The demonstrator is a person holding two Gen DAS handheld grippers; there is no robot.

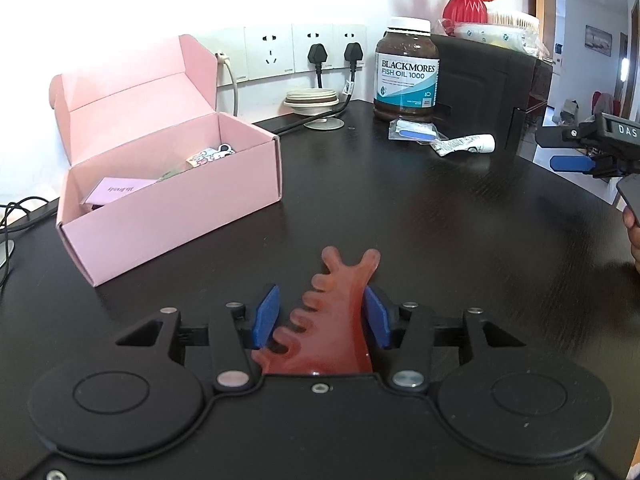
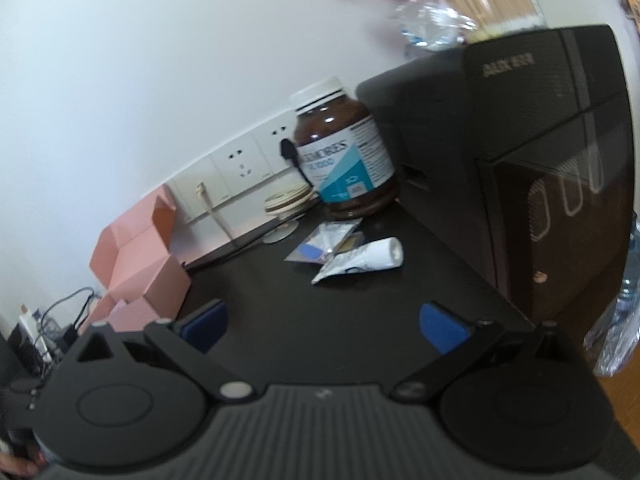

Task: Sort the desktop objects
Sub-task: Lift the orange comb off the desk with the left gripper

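A translucent red comb-shaped scraper point(image 1: 340, 308) sits between the blue pads of my left gripper point(image 1: 320, 316), low over the dark table point(image 1: 440, 220). The right pad presses its straight back and the left pad meets its lower teeth, so the gripper is shut on it. An open pink box point(image 1: 172, 216) with stickers and a card inside stands to the left. My right gripper point(image 2: 324, 330) is open and empty, facing a white tube point(image 2: 372, 260) and a clear packet point(image 2: 320, 244). In the left wrist view the right gripper point(image 1: 554, 150) hangs at the table's right edge.
A brown fish-oil bottle point(image 1: 406, 76) stands at the back beside a black appliance point(image 1: 480, 80). Stacked bowls point(image 1: 310, 100) and plugged wall sockets point(image 1: 316, 54) line the rear wall. A red vase point(image 1: 466, 0) sits on the appliance. Cables point(image 1: 16, 216) trail at far left.
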